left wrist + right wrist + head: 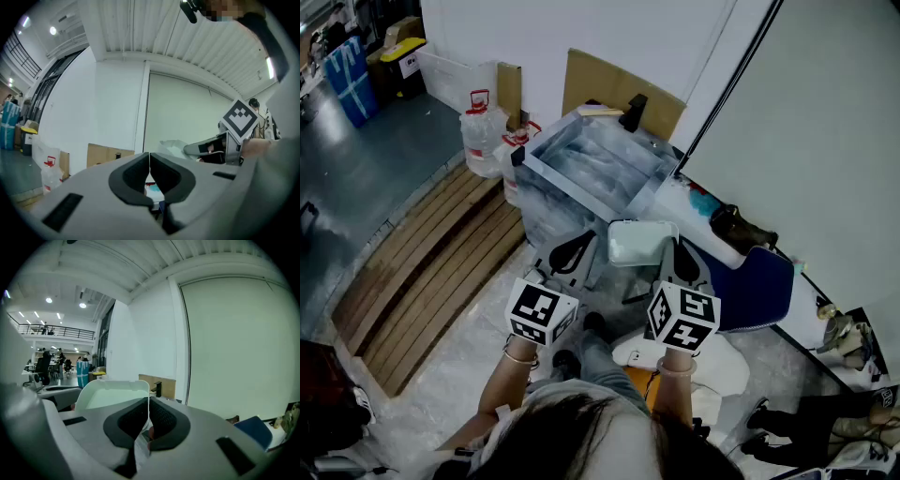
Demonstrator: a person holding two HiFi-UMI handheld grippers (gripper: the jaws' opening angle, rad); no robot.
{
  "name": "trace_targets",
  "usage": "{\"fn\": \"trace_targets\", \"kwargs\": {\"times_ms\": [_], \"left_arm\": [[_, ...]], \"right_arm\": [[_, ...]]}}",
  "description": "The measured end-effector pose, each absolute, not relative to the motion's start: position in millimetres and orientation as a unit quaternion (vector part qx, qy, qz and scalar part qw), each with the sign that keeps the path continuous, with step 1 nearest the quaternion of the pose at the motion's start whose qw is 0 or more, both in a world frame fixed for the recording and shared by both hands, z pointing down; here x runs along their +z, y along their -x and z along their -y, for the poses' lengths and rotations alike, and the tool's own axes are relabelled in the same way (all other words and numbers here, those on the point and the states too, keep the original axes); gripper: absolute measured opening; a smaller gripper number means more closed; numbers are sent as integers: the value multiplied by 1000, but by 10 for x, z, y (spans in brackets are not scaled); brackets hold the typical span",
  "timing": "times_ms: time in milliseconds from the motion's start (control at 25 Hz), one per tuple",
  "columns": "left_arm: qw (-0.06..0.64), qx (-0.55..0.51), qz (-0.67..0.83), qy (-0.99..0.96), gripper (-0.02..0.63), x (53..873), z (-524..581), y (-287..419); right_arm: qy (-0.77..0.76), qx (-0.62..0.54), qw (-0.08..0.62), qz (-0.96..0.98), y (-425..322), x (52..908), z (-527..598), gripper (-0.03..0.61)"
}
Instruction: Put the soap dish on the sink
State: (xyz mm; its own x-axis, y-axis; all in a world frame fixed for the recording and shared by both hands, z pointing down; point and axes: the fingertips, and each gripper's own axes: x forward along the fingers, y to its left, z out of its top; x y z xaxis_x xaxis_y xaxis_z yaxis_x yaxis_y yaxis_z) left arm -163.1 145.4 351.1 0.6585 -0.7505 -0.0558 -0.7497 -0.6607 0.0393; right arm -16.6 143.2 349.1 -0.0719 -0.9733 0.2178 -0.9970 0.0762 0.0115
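Right gripper view: right tool (149, 405) pinches the soap dish (112, 393) by its edge.

In the right gripper view the soap dish (115, 392) shows only its upper part. The rest lies behind the body of the right tool (149, 404), and its rim is lost from sight where the jaws close on it. In the head view the marker cubes (539, 314) hide both hands, and the person's hair (600, 436) covers the near ends of the forearms. The sink (591, 159) looks wrapped in cloudy film (572, 173), so its basin is unclear. Below the meeting jaws of the left tool (149, 157), a teal and white scrap (152, 189) is too small to name. Distant people (46, 363) are too small to make out.
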Motion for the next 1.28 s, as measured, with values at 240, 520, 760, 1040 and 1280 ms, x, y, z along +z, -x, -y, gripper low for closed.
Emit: {"fn": "trace_targets", "kwargs": {"times_ms": [240,520,760,1040,1280], "left_arm": [[5,-28,409,-912,9,3529,-1200,1441],[1,-15,406,-914,9,3576,-787,1179],[1,-8,405,-914,9,3599,-370,930],[-1,1,400,-917,9,3619,122,624],[1,2,403,-915,9,3633,513,388]], "right_arm": [[-679,65,74,728,10,3496,-1185,28],[-678,76,76,727,-229,3618,-767,28],[-678,89,76,726,-487,3703,-359,28],[-679,98,73,724,-776,3752,139,28],[-675,107,75,726,-1013,3815,540,28]]}}
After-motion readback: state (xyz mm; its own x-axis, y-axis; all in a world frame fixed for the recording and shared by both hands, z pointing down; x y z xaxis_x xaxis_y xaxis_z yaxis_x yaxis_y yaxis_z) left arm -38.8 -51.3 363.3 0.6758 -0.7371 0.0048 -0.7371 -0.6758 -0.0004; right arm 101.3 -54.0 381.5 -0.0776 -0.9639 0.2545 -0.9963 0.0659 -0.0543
